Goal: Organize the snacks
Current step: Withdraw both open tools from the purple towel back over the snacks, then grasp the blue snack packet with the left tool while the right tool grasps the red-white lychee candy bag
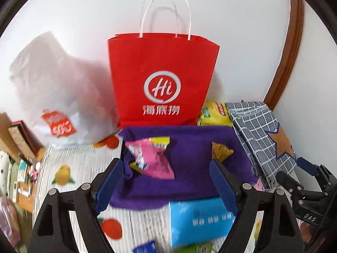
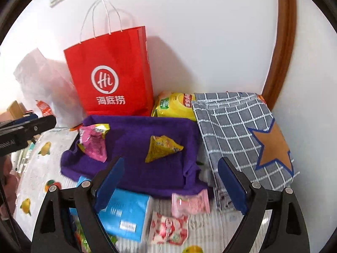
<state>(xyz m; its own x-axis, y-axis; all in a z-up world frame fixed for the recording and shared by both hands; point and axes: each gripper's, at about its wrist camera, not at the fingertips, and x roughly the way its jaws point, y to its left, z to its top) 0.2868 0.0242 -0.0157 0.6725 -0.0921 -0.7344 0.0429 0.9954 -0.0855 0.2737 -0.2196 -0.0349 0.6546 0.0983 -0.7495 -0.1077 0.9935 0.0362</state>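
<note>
A purple cloth bin (image 1: 189,181) (image 2: 134,164) lies on the fruit-print table. In it are a pink snack packet (image 1: 151,158) (image 2: 94,143) on the left and a yellow triangular packet (image 1: 221,150) (image 2: 162,147) on the right. My left gripper (image 1: 167,177) is open and empty above the bin's front. My right gripper (image 2: 170,177) is open and empty over the bin's front right corner. A blue box (image 1: 200,219) (image 2: 124,213), a light pink packet (image 2: 190,203) and a strawberry-print packet (image 2: 168,227) lie in front of the bin.
A red paper bag (image 1: 162,80) (image 2: 111,73) stands against the wall behind the bin. A yellow chip bag (image 2: 174,105) lies beside it. A grey checked cloth bin with a star (image 2: 242,139) stands at the right. A white plastic bag (image 1: 56,88) sits at the left.
</note>
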